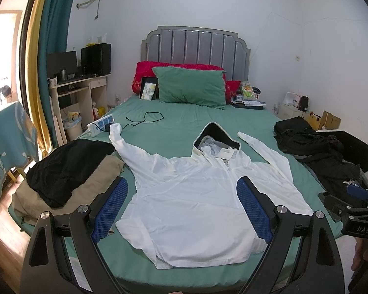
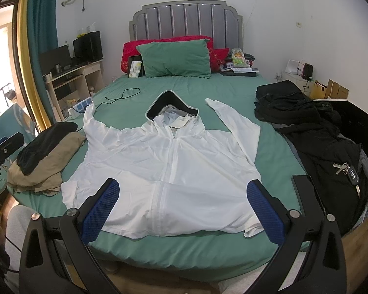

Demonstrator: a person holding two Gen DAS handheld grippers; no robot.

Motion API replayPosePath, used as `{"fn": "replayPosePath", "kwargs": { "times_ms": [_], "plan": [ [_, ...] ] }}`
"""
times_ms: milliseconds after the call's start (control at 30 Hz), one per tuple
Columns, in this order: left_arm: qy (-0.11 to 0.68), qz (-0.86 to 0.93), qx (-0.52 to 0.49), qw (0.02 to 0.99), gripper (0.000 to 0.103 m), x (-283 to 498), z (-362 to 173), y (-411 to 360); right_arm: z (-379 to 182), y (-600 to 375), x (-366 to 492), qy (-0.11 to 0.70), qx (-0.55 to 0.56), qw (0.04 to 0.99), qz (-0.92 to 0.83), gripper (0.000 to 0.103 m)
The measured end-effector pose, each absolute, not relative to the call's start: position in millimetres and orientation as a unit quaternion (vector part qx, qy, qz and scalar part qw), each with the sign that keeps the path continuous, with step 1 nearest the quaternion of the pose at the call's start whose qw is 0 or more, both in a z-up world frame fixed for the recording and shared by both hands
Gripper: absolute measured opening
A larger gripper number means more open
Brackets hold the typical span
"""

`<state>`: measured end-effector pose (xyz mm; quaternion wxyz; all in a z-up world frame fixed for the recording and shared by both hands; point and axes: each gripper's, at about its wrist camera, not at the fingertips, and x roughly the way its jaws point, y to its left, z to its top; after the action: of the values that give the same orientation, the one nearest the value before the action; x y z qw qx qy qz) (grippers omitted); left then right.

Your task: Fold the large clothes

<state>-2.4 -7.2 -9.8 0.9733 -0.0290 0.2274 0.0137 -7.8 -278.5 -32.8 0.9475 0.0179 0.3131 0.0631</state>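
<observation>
A white hooded zip jacket (image 1: 193,196) (image 2: 169,171) lies flat, front up, on the green bed sheet (image 1: 174,125) (image 2: 191,90), both sleeves spread outward and the dark-lined hood (image 1: 216,134) (image 2: 171,105) pointing toward the pillows. My left gripper (image 1: 182,183) hovers open above the jacket's lower body, its blue pads wide apart and holding nothing. Wide open too, my right gripper (image 2: 184,186) sits over the jacket's hem with nothing between its pads. In the left wrist view, the right gripper's black body (image 1: 355,215) shows at the far right edge.
Black and tan folded clothes (image 1: 61,171) (image 2: 41,147) lie on the bed's left side. A black garment pile with keys (image 2: 346,169) covers the right side (image 1: 331,156). A power strip (image 1: 100,125) and cable (image 1: 144,120) lie near the left sleeve. Pillows (image 1: 191,85) stand at the headboard.
</observation>
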Motion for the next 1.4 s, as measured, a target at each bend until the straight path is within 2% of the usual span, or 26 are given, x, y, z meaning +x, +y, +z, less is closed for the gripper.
{"fn": "replayPosePath", "kwargs": {
  "times_ms": [500, 667, 1067, 1400],
  "plan": [
    [0.229, 0.006, -0.032, 0.973, 0.092, 0.7, -7.1, -5.5, -43.1, -283.3, -2.5, 0.317, 0.016, 0.946, 0.059, 0.103],
    [0.257, -0.006, -0.06, 0.965, 0.092, 18.7, -13.7, 0.9, -50.6, -288.8, 6.9, 0.322, 0.014, 0.945, 0.058, 0.103],
    [0.318, -0.036, -0.07, 0.945, 0.093, 102.0, -63.3, 16.9, -76.1, -310.3, 73.7, 0.345, -0.012, 0.937, 0.041, 0.103],
    [0.359, -0.046, -0.06, 0.93, 0.092, 200.9, -106.8, 27.9, -110.9, -346.7, 186.6, 0.391, 0.005, 0.919, 0.052, 0.103]
  ]
}}
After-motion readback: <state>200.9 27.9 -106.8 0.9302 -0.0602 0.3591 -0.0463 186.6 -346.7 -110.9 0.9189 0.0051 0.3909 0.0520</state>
